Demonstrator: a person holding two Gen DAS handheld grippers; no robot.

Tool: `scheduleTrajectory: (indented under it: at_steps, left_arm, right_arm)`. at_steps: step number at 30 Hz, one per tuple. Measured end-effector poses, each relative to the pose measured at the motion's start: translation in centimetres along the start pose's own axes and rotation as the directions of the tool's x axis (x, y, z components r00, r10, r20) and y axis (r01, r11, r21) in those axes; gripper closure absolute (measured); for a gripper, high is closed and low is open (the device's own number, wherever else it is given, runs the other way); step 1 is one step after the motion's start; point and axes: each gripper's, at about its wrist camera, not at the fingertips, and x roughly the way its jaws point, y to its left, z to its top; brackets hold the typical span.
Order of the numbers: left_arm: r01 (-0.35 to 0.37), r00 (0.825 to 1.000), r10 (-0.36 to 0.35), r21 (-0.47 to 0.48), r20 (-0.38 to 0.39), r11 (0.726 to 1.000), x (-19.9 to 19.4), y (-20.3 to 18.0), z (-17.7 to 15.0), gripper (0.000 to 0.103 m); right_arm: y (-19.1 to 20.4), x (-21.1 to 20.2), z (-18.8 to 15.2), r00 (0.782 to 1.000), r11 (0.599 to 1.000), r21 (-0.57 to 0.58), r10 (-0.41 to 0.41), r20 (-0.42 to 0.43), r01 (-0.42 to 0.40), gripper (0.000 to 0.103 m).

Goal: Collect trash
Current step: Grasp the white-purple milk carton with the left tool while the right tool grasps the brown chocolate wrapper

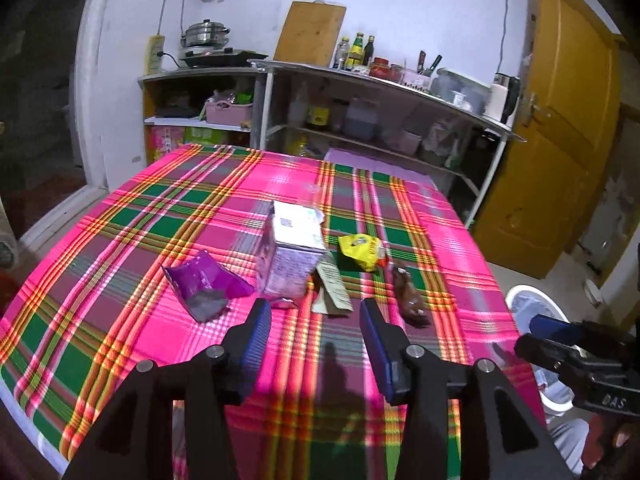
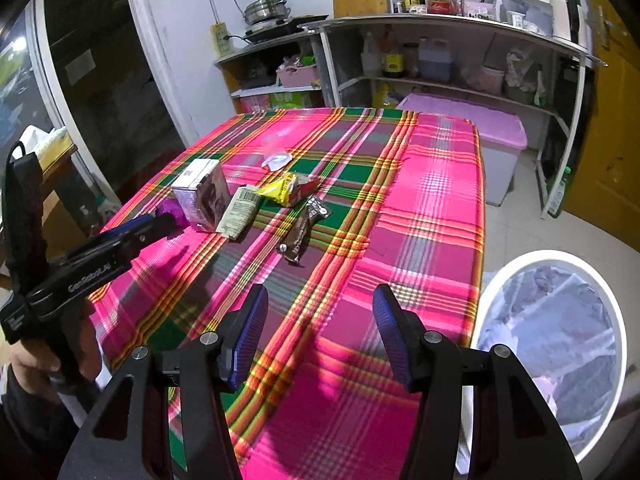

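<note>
Trash (image 1: pixel 294 256) is pretty much all still sitting mid-table (image 1: pixel 120 240), box plus wrappers, while both the left tongs (image 1: pixel 316 320) and right tongs (image 2: pixel 320 308) hang spread and empty, bin (image 2: pixel 560 320) waiting beside.

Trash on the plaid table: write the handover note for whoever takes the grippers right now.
Left gripper: open, empty, over the near part of the table, facing the pile.
Right gripper: open, empty, over the table's near right part, beside the white bin.
Still on the tablecloth: purple wrapper, carton, flat paper label leaning against the carton, yellow wrapper, brown wrapper, clear plastic piece farther back.
Done: nothing held; the bin is lined, contents unclear.
Left: pick up all six pieces and drop them in the bin.
</note>
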Motion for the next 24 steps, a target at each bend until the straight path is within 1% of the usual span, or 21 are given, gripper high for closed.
scheduleTrajectory:
  at_steps: [8,13,21,24]
  left_arm:
    - [-0.02,1.0,0.021,0.024,-0.016,0.999,3.1,0.0,1.3,0.057]
    - [-0.037,0.999,0.037,0.018,-0.029,0.999,4.6,0.5,1.8,0.057]
    - [-0.036,0.999,0.036,0.016,-0.021,0.999,5.7,0.9,2.5,0.057]
    - [-0.036,0.999,0.037,0.015,-0.021,0.999,6.0,1.2,2.7,0.057]
  right_arm:
    - [0.6,2.1,1.3,1.0,1.0,-0.008,0.005,-0.021,-0.005,0.048]
    - [1.1,3.5,2.0,0.999,1.0,-0.016,0.013,-0.036,-0.013,0.048]
    - [1.8,6.5,3.4,0.997,0.999,-0.004,0.039,-0.066,-0.039,0.048]
    - [1.9,7.9,3.7,0.996,0.999,0.01,0.038,-0.08,-0.037,0.048]
